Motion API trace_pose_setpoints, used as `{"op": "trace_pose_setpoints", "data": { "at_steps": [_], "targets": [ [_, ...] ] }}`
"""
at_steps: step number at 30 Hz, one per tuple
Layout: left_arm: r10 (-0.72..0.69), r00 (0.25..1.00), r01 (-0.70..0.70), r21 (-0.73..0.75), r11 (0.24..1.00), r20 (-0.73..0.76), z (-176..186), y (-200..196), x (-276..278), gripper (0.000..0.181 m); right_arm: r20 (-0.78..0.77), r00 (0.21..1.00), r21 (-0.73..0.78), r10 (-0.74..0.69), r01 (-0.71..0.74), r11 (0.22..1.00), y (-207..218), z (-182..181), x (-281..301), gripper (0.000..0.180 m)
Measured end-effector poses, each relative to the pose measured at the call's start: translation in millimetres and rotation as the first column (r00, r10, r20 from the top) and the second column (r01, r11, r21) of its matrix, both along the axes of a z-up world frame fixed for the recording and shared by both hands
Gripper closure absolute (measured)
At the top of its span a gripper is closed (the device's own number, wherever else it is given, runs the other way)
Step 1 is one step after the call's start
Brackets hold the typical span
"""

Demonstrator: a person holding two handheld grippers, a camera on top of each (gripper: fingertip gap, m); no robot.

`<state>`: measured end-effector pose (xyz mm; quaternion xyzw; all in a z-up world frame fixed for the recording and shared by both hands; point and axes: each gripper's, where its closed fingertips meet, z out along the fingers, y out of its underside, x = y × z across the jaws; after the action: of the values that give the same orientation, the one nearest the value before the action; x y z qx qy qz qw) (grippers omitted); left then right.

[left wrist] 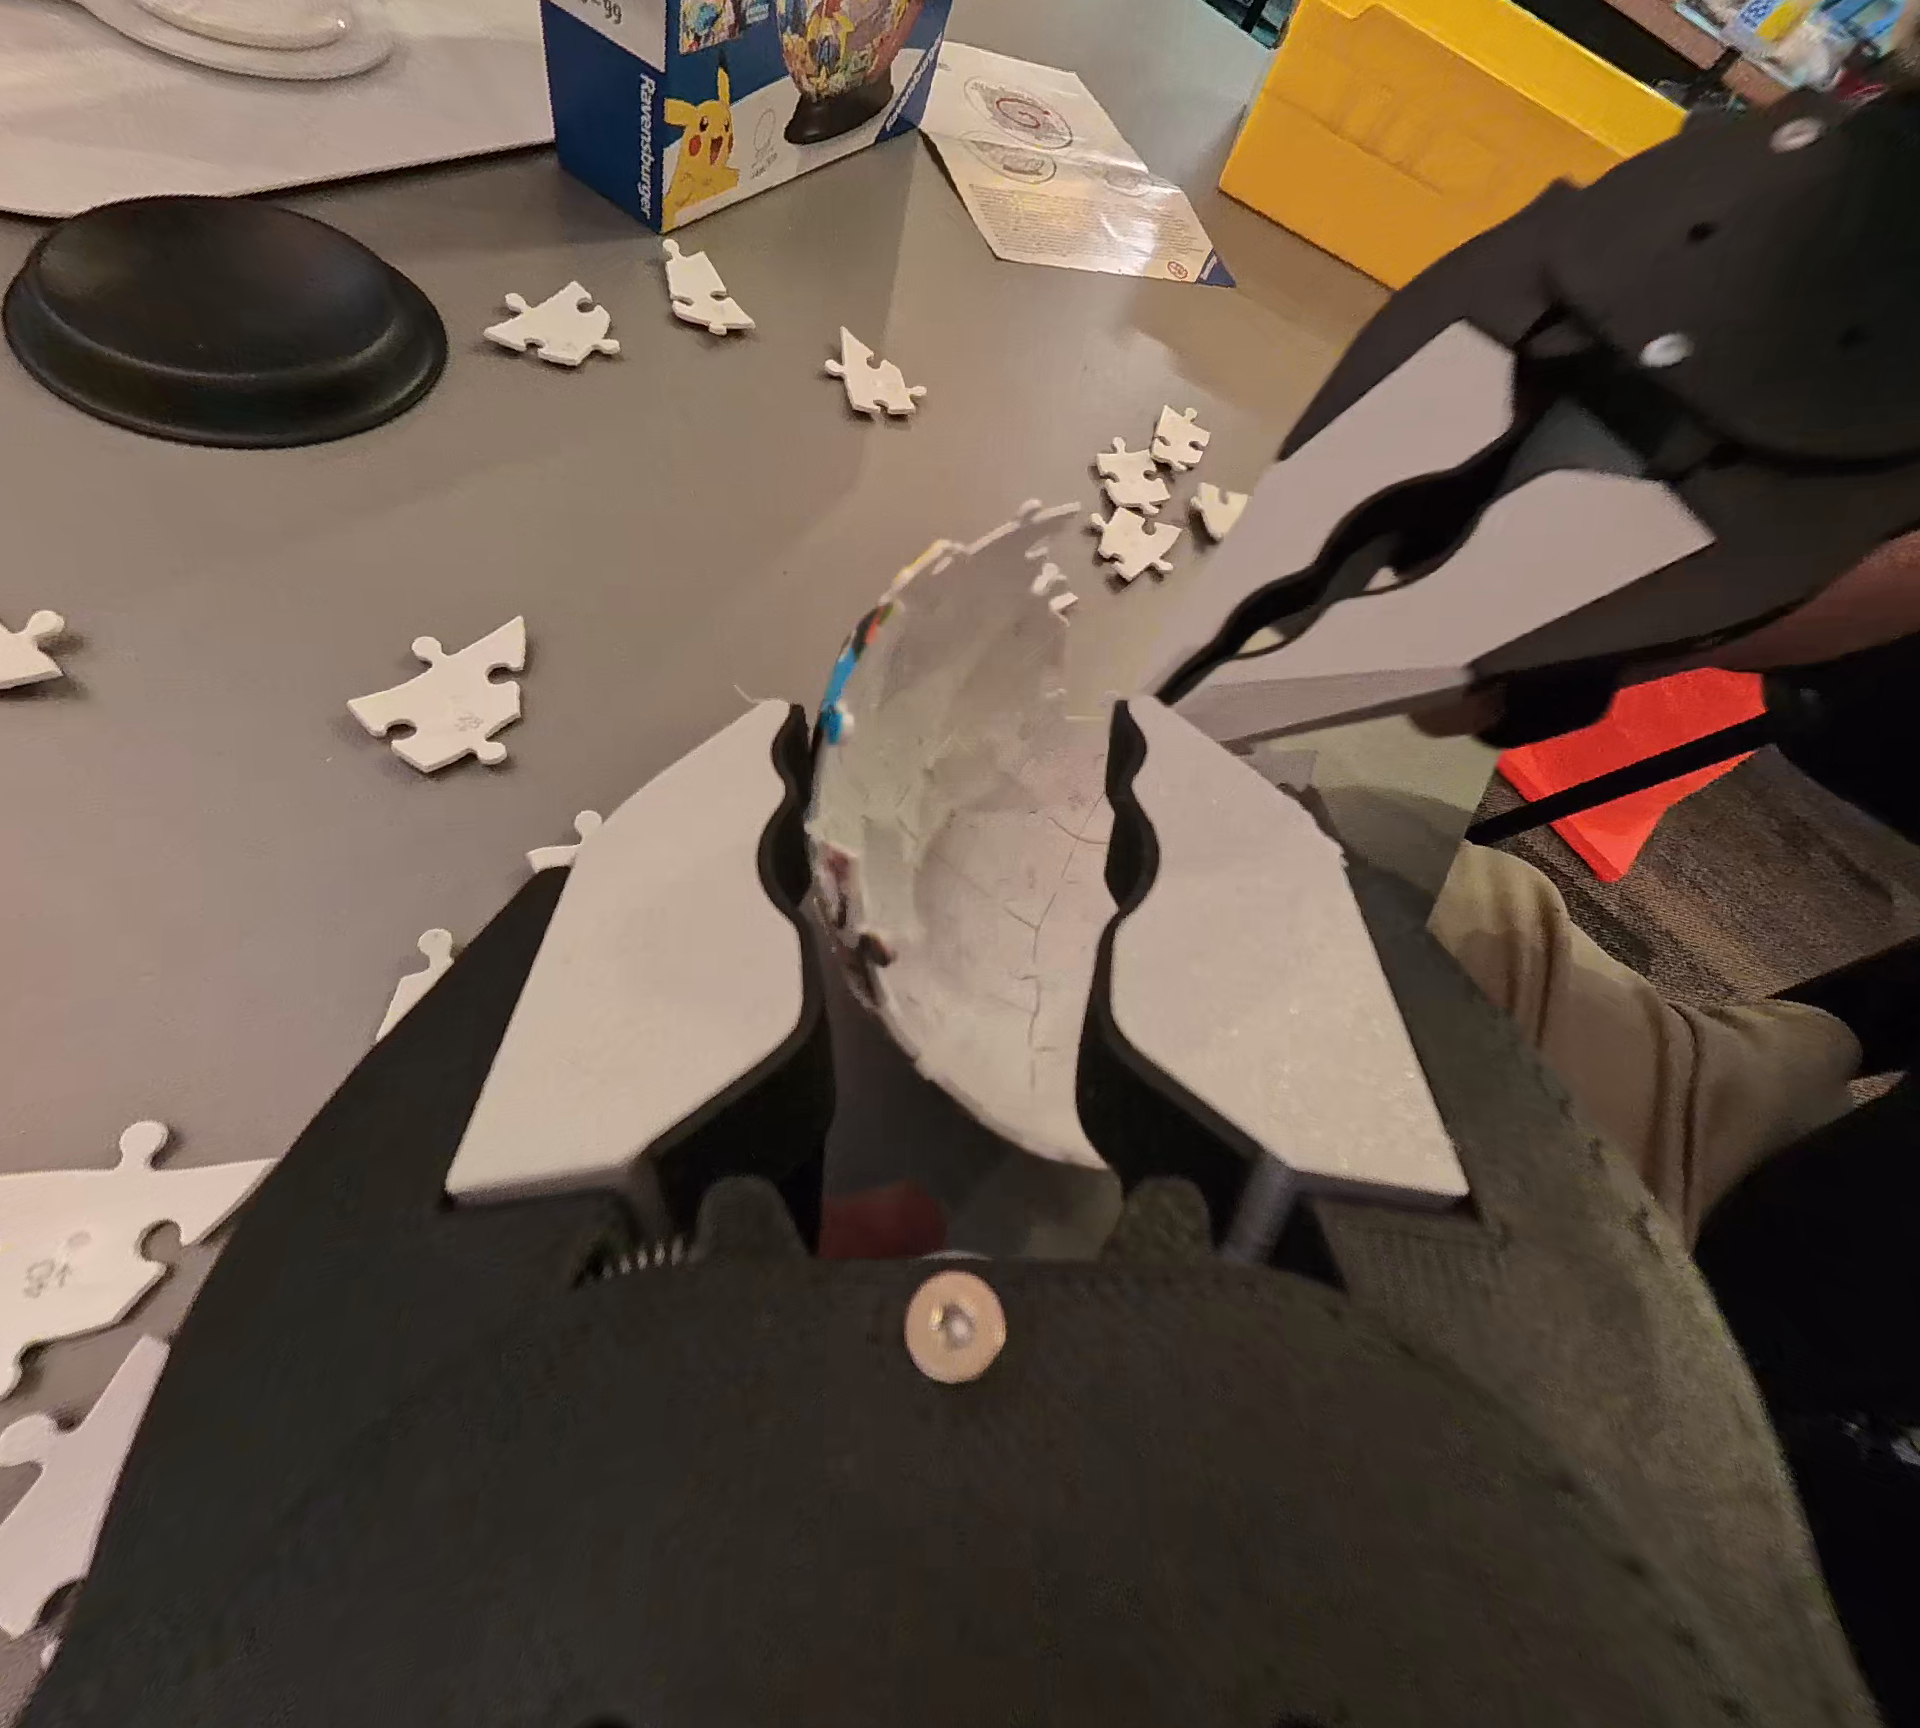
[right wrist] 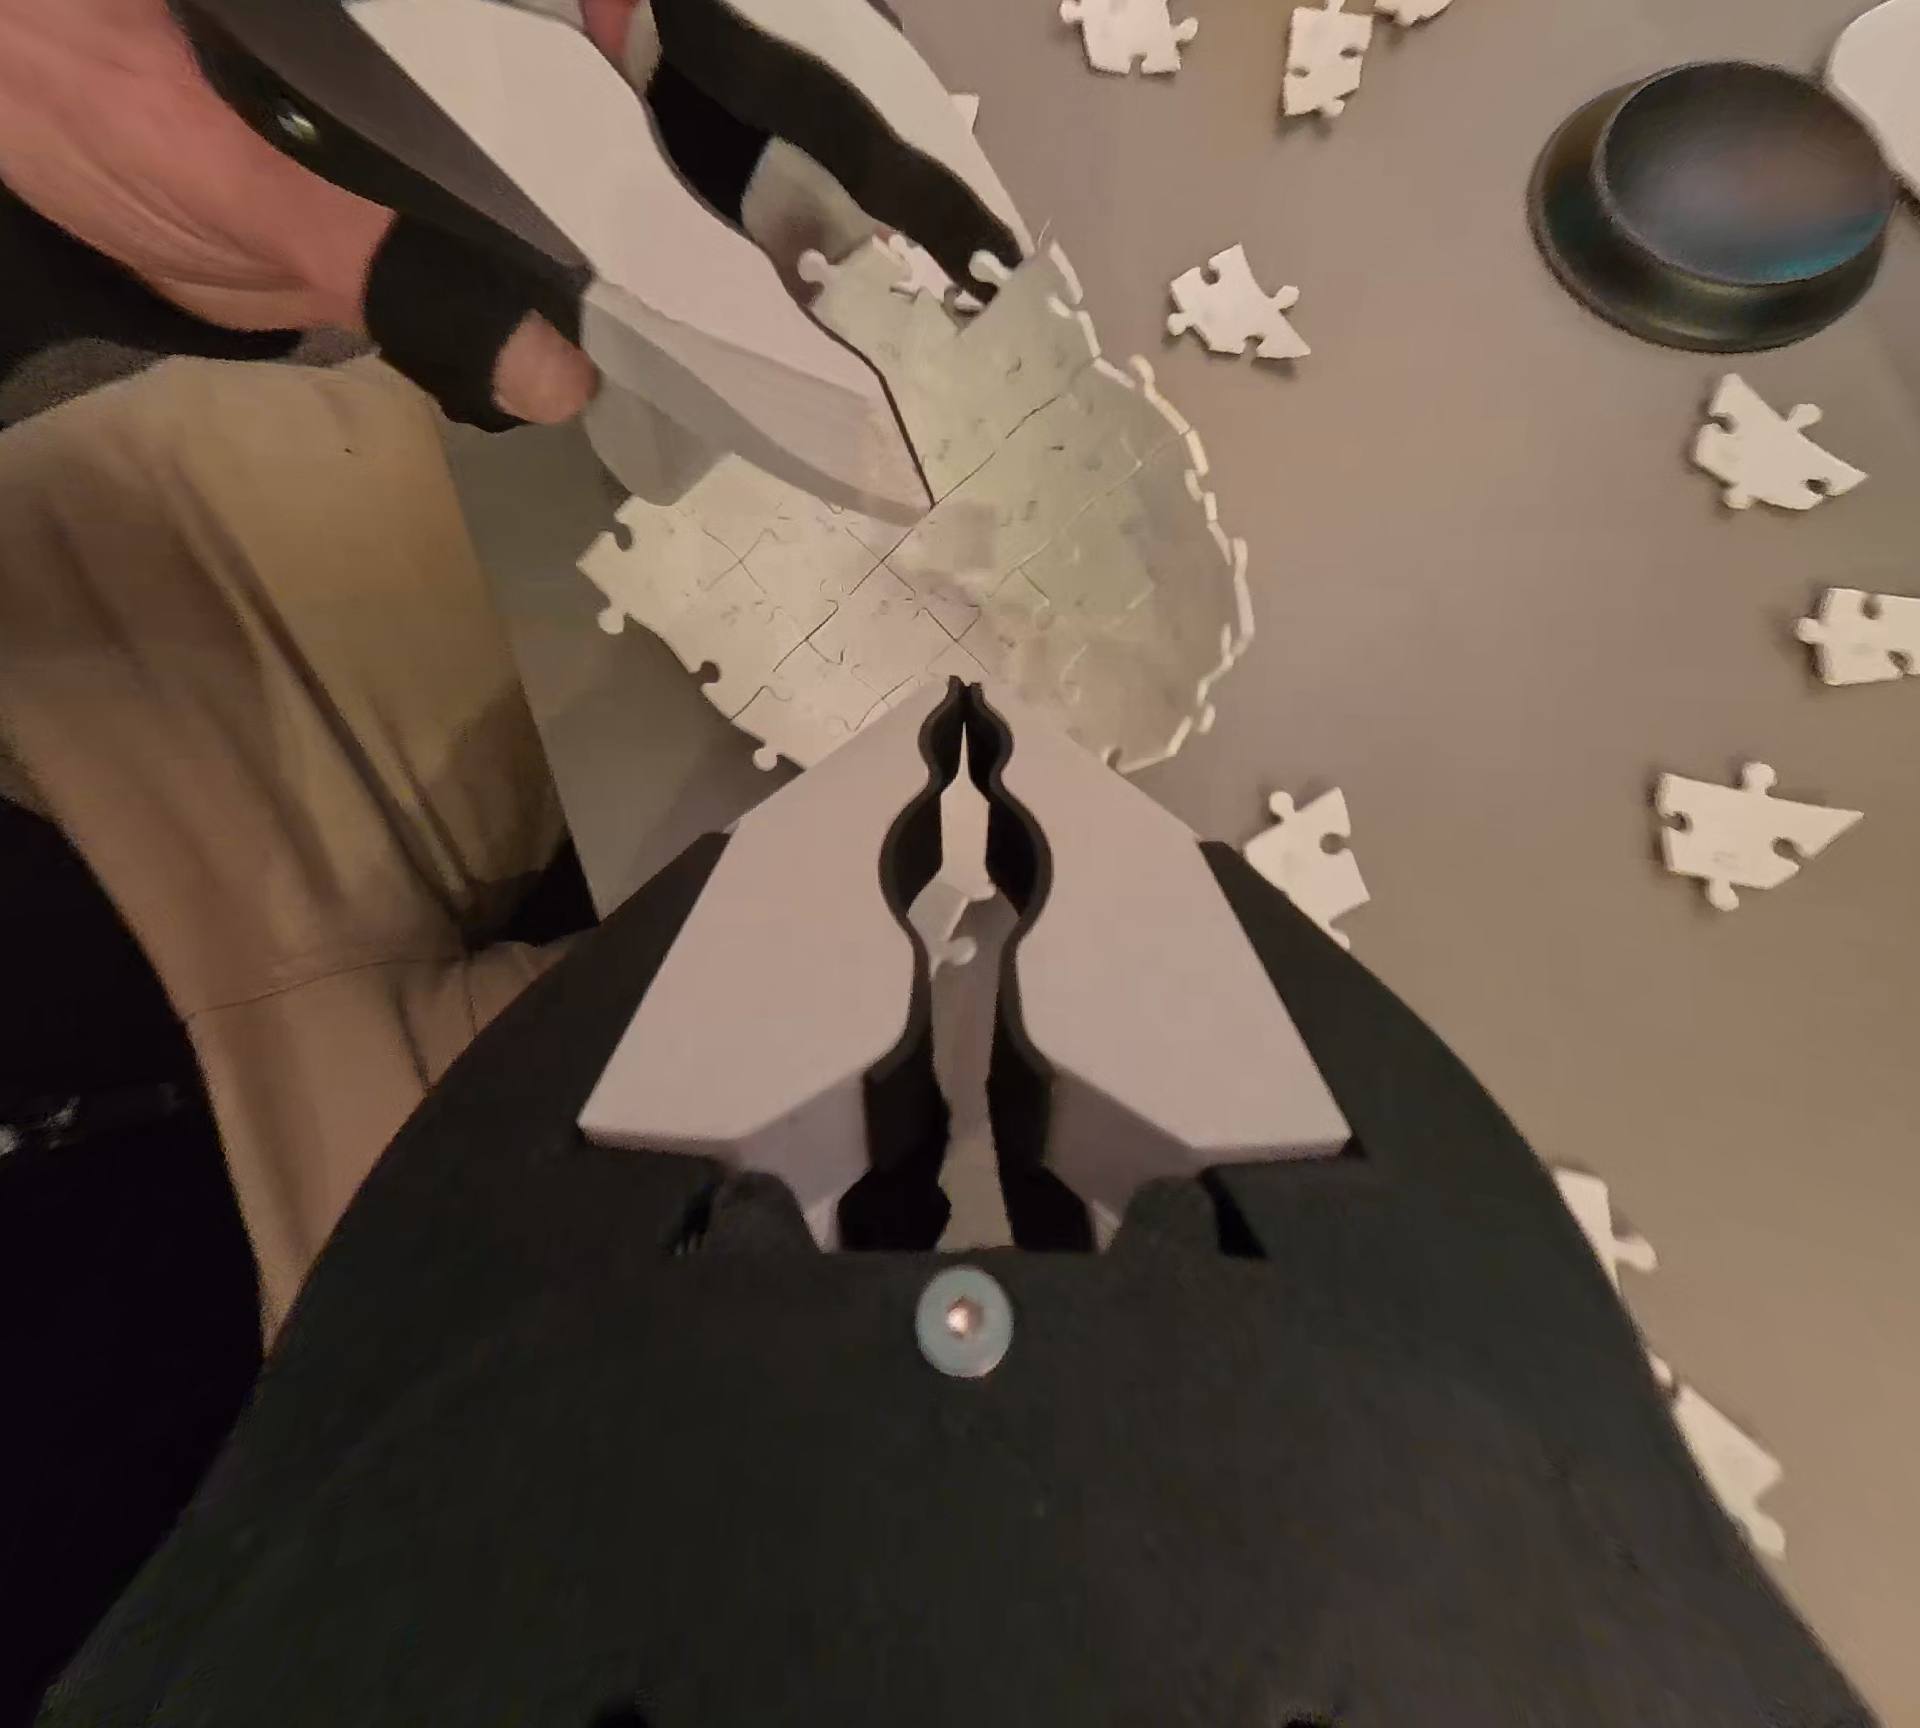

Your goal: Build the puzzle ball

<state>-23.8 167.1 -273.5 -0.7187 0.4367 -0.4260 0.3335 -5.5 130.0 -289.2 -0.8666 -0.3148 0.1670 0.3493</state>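
Note:
A partly built puzzle ball shell [left wrist: 966, 847], white inside with colour on its outer rim, sits between the fingers of my left gripper [left wrist: 956, 717], which is shut on it and holds it at the table's near edge. In the right wrist view the shell [right wrist: 1060, 535] shows its white inner side, with the left gripper [right wrist: 961, 385] clamped on its upper part. My right gripper [right wrist: 966, 691] is shut, its tips touching the shell's near rim; it also shows in the left wrist view [left wrist: 1169, 691]. Loose white pieces [left wrist: 447, 702] [right wrist: 1236, 317] lie face down on the grey table.
A black round stand [left wrist: 223, 317] [right wrist: 1714, 203] sits at the left. The puzzle box [left wrist: 748, 5], a leaflet [left wrist: 1060, 172] and a yellow bin [left wrist: 1423, 109] stand farther back. Joined pieces [left wrist: 83, 1252] lie near left. A person's trouser leg [right wrist: 208, 691] is beside the table edge. Left tips to right tips: about 5 cm.

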Motion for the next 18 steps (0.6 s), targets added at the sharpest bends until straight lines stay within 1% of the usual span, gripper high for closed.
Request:
{"op": "trace_pose_setpoints", "data": {
  "at_steps": [5, 8, 9, 10, 11, 13, 15, 18],
  "targets": [
    [0.003, 1.000, -0.003, -0.005, 1.000, -0.010, -3.7, -0.5, 0.3, 0.128, -0.060, 0.995, 0.059, -0.086, 0.090, 0.994, -21.3, 27.4, 24.4, 0.180],
    [0.011, 1.000, -0.011, 0.000, 1.000, -0.023, -5.2, -0.2, 0.1, 0.130, -0.051, 0.983, 0.067, -0.177, 0.180, 0.981, -29.4, 30.4, 47.8, 0.180],
    [0.013, 1.000, -0.013, -0.002, 1.000, -0.021, -4.7, -0.6, 0.2, 0.131, -0.037, 0.975, 0.058, -0.217, 0.219, 0.974, -31.5, 28.3, 56.7, 0.176],
    [0.019, 1.000, -0.019, -0.004, 1.000, -0.022, -4.5, -0.6, -0.1, 0.131, -0.043, 0.966, 0.035, -0.257, 0.258, 0.965, -34.1, 25.4, 62.8, 0.161],
    [0.030, 0.999, -0.030, -0.005, 1.000, -0.027, -4.9, -0.2, -0.8, 0.131, -0.065, 0.956, -0.005, -0.288, 0.288, 0.958, -37.8, 21.5, 65.2, 0.158],
    [0.055, 0.998, -0.055, -0.016, 0.998, -0.022, -5.4, -1.1, -2.8, 0.131, -0.114, 0.932, -0.082, -0.345, 0.338, 0.938, -44.6, 12.6, 65.1, 0.144],
    [0.075, 0.997, -0.076, -0.016, 0.997, -0.034, -9.2, -3.3, -5.7, 0.131, -0.196, 0.900, -0.170, -0.390, 0.361, 0.917, -50.9, 3.8, 53.9, 0.138],
    [0.106, 0.994, -0.107, -0.028, 0.994, -0.028, -11.4, -6.1, -8.7, 0.130, -0.309, 0.833, -0.335, -0.458, 0.356, 0.873, -56.9, -15.0, 31.5, 0.130]
  ]
}}
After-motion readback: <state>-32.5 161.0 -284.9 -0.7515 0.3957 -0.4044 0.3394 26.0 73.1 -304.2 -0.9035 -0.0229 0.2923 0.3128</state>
